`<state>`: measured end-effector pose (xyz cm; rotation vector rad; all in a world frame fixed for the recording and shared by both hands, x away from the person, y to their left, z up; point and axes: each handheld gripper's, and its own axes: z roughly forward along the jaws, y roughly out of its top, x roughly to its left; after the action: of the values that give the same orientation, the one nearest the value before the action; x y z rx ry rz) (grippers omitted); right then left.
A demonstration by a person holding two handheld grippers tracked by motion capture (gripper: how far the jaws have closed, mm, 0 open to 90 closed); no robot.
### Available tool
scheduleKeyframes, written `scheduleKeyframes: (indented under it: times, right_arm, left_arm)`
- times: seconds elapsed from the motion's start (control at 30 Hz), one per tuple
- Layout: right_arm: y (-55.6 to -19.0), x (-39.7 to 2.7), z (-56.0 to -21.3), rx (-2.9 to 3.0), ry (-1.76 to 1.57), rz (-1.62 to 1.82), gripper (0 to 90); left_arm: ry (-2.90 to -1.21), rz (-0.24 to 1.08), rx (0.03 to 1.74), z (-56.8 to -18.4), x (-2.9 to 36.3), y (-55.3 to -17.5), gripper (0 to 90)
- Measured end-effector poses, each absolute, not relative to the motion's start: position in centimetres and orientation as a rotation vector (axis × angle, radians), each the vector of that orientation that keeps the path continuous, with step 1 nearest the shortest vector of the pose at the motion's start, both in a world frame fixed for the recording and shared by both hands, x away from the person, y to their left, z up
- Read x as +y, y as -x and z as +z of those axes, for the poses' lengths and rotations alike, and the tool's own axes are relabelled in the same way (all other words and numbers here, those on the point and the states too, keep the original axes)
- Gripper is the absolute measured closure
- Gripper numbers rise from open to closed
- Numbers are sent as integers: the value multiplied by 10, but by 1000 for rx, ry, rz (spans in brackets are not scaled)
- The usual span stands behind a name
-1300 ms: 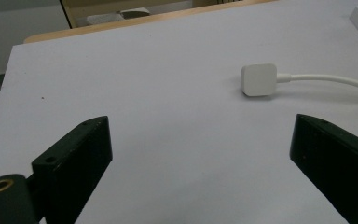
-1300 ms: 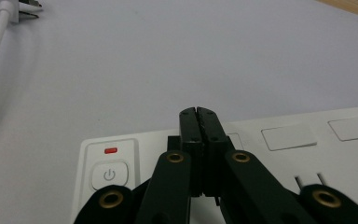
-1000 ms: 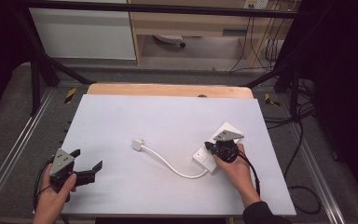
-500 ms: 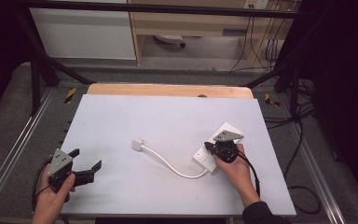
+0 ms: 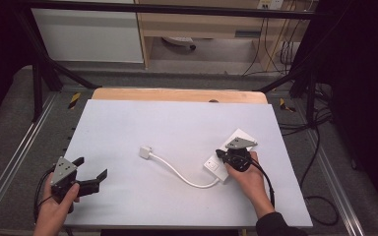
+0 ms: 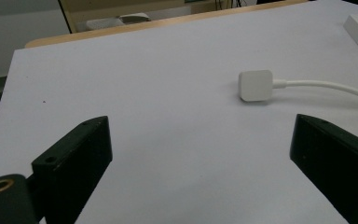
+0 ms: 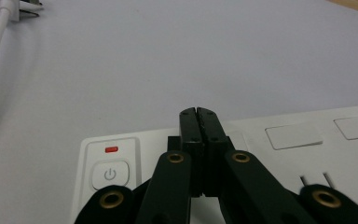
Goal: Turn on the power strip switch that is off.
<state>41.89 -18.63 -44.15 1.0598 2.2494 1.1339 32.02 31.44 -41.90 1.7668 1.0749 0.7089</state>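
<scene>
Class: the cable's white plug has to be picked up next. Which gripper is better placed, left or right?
Probably left. The left gripper is open and faces the plug, while the right gripper is shut over the power strip.

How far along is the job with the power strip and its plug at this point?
Nothing looks finished: the plug lies loose on the white table, untouched. In hand: the right gripper, jaws closed, rests on the power strip beside its power button. The left gripper is open, short of the plug.

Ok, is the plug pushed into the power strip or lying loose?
Loose. The plug lies flat on the table, apart from the power strip, its prongs bare.
</scene>
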Motion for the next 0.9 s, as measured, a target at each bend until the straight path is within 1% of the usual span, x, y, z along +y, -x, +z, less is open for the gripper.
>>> scheduleKeyframes:
  times: [0.9]
  right_arm:
    - [-418,-186,-440,2232,-1049,1167,900]
  left_arm:
    - [-1771,698,1078,-420,314,-320,59]
